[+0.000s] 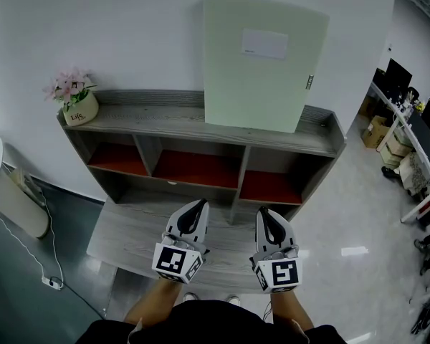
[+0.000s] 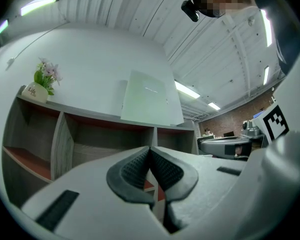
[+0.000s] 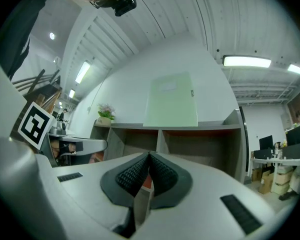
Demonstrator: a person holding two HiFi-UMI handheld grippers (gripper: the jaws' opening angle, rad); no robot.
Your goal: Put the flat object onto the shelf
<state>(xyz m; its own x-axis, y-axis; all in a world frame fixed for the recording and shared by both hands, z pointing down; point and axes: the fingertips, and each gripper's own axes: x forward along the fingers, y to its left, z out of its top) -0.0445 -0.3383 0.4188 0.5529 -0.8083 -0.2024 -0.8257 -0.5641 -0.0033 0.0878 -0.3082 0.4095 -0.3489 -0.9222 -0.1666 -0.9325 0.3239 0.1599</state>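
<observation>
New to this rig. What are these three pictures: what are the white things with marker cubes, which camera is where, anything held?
No robot here: a person holds a two-jaw tool in each hand. The head view comes from a camera on the person's head, looking steeply down; the white pieces with marker cubes are the left hand-held gripper and right hand-held gripper. The other two pictures come from a wide-angle camera riding on each gripper, looking along its jaws. In both, the jaws are pressed together with nothing between them: shut and empty. Ahead is a grey wooden shelf with red-floored compartments. On its top stand a pale green flat board, upright against the white wall, and a cream pot of pink flowers at the left end.
</observation>
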